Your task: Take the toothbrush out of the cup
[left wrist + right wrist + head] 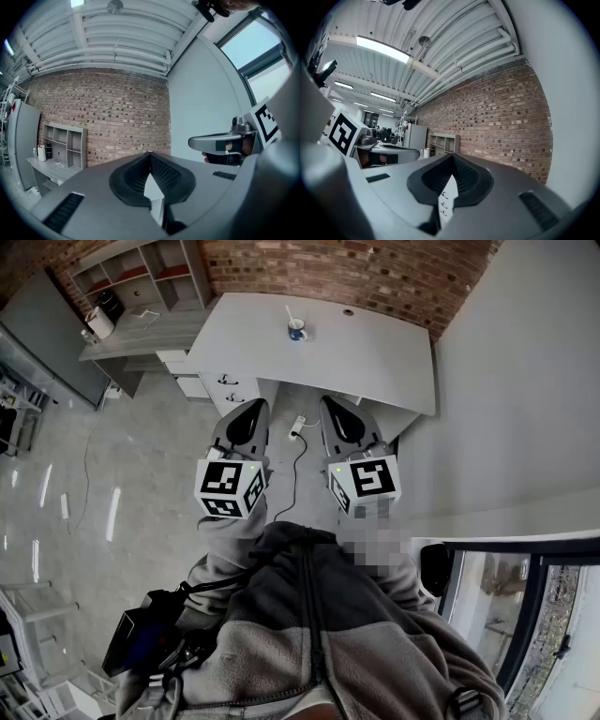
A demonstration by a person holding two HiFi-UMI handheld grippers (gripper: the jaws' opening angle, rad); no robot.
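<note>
A blue and white cup (297, 332) stands near the far edge of a white desk (375, 357), with a pale toothbrush (291, 315) sticking up out of it. Both grippers are held close to my body, well short of the desk and apart from the cup. My left gripper (249, 411) and my right gripper (339, 409) are shut with nothing between their jaws. In the left gripper view the jaws (150, 154) meet at the tips and point at a brick wall. The right gripper (452, 157) looks the same. Neither gripper view shows the cup.
A grey shelf unit (141, 277) and a low counter (131, 338) stand at the far left against the brick wall (356, 268). White drawers (220, 385) sit under the desk. A cable (298, 460) trails over the floor. A window frame (525, 615) lies at the right.
</note>
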